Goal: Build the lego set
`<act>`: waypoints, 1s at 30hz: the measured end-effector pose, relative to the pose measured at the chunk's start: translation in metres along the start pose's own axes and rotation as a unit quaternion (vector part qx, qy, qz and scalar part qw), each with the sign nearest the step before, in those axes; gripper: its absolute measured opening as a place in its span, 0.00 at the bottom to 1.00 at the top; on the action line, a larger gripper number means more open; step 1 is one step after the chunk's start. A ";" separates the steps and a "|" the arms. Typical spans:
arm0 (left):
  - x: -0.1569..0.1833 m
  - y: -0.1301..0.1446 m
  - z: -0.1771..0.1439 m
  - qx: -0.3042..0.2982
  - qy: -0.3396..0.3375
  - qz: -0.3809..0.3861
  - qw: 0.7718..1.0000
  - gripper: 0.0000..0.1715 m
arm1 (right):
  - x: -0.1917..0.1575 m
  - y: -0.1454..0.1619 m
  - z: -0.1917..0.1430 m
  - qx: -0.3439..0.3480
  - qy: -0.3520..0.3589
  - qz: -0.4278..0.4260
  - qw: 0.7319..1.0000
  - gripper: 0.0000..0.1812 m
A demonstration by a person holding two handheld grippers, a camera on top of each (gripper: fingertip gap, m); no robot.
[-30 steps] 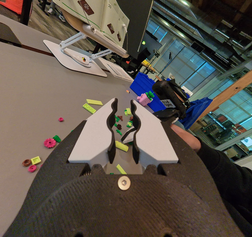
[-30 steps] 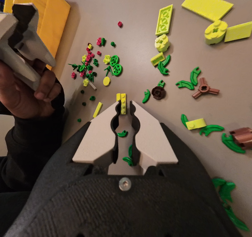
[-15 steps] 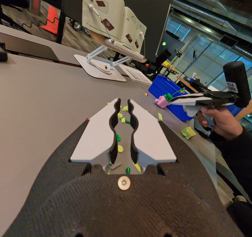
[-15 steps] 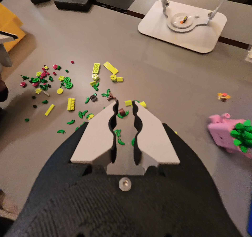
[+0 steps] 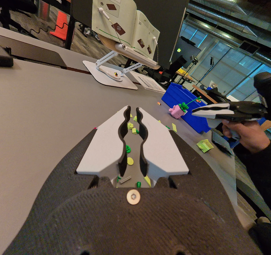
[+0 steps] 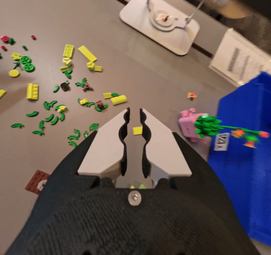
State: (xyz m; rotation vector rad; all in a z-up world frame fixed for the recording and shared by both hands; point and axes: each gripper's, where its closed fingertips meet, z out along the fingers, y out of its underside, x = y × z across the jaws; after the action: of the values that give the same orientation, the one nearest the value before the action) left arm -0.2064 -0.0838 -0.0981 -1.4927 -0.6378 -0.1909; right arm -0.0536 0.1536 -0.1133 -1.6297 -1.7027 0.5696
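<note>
You are holding both tools above the grey table point(image 5: 44, 108), each released and carrying nothing. Your left tool point(image 5: 133, 108) is hovering low with its jaws slightly parted, pointing over a scatter of lime and green lego pieces point(image 5: 132, 128); a flat round lime tile point(image 5: 130, 161) and a green wheel-shaped piece point(image 5: 127, 149) are showing in the gap between its fingers. Your right tool point(image 6: 134, 109) is also gaping a little, with a small square lime tile point(image 6: 137, 130) lying on the table between its fingers. Just to the right of that tool, the pink block-shaped lego pot with green leaves point(image 6: 190, 127) is lying tipped over, its green stem with orange-red flowers point(image 6: 249, 135) reaching across the front of the blue plastic bin point(image 6: 242, 174). Loose green leaf pieces point(image 6: 49, 118), lime bricks and brown pieces are spreading across the table to the left. A brown studded plate point(image 6: 36, 181) is peeking out beside the right tool's body. The white book stand point(image 5: 111, 77) with the open instruction booklet point(image 5: 117, 20) is standing at the far side of the table.
</note>
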 end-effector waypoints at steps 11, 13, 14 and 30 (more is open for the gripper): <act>0.005 0.007 0.007 -0.013 0.005 0.006 1.000 0.03 | 0.025 -0.036 -0.076 0.117 0.003 0.017 0.993 0.01; 0.007 0.009 0.009 -0.016 0.005 0.009 1.000 0.03 | 0.023 -0.032 -0.073 0.106 0.014 0.001 0.994 0.01; 0.007 0.010 0.010 -0.018 0.005 0.010 1.000 0.03 | 0.023 -0.030 -0.071 0.103 0.022 -0.006 0.994 0.01; 0.009 0.015 0.014 -0.026 0.006 0.017 1.000 0.03 | 0.024 -0.030 -0.068 0.122 0.003 0.021 0.992 0.01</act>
State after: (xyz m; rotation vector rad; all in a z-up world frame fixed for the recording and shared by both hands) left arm -0.1951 -0.0668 -0.1072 -1.5499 -0.6018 -0.1908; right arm -0.0225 0.1631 -0.0420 -1.4930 -1.5309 0.7621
